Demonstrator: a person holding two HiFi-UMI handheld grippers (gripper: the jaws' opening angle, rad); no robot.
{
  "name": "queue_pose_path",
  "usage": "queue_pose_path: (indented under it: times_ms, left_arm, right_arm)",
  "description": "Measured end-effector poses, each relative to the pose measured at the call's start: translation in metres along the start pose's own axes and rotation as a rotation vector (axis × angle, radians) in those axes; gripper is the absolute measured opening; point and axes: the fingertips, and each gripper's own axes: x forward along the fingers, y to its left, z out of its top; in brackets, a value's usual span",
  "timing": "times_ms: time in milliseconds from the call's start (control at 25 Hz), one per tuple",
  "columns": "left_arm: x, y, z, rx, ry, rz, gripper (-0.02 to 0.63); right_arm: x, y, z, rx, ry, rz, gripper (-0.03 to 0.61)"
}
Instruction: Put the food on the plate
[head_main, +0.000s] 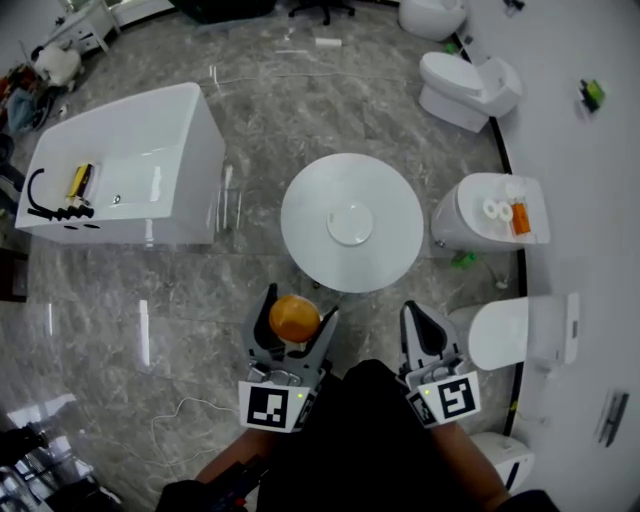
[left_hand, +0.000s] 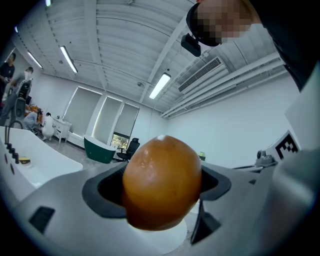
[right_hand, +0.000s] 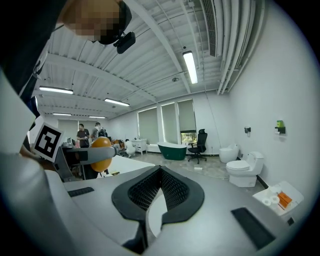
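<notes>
**Orange food pinched in our left gripper, short of the table**

Our left gripper (head_main: 297, 306) is clamped on the food (head_main: 294, 318), a smooth, glossy, egg-shaped orange piece with a small pale spot at its top. In the left gripper view the food (left_hand: 161, 182) fills the gap between the dark, recessed pads, which press on it from either side. The grey shells of the left gripper (left_hand: 160, 192) look matte and rounded.

Our right gripper (head_main: 421, 322) holds nothing. In its own view the two black pads, ribbed in a fine mesh pattern, come together at the tip of the right gripper (right_hand: 159, 176), with only a thin slit lower down. That view also catches the food (right_hand: 101, 154) off to the left, held up in the other gripper.

From the head view the food hangs over the grey, veined marble floor (head_main: 250, 100), just beside the near edge of the round white table (head_main: 310, 200). The plate (head_main: 350, 223), a small flat white disc, sits at the table's centre, well apart from the food. A glossy white rectangular bathtub (head_main: 130, 160) stands to the left, and a white toilet (head_main: 465, 85) at the upper right.
</notes>
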Motion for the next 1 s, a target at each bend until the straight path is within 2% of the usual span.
queue_pose_path:
  times_ms: [120,280,400,520,640,760,1000]
  left_arm:
    - [0.003,0.004,0.002,-0.017,-0.002,0.039,0.390]
    - [0.003,0.002,-0.009,0.010,0.026,0.079,0.390]
    - [0.003,0.004,-0.020,-0.004,0.045,0.127,0.390]
    - [0.009,-0.001,-0.028,0.035,0.086,0.155,0.390]
    - [0.024,-0.011,-0.025,0.082,0.092,0.156,0.390]
    - [0.037,-0.018,-0.026,0.092,0.079,0.145,0.390]
    - [0.063,-0.014,-0.059,0.094,0.119,0.069,0.390]
  right_arm:
    - [0.005,-0.011,0.007,0.000,0.000,0.003,0.005]
    - [0.009,-0.026,0.014,0.005,-0.018,0.031,0.005]
    - [0.011,-0.033,0.017,0.018,-0.036,0.081,0.005]
    - [0.015,-0.035,0.022,0.020,-0.048,0.132,0.005]
    - [0.018,-0.036,0.026,0.033,-0.056,0.167,0.005]
    - [0.019,-0.036,0.021,0.032,-0.043,0.196,0.005]
    - [0.034,-0.040,0.017,0.024,-0.020,0.193,0.005]
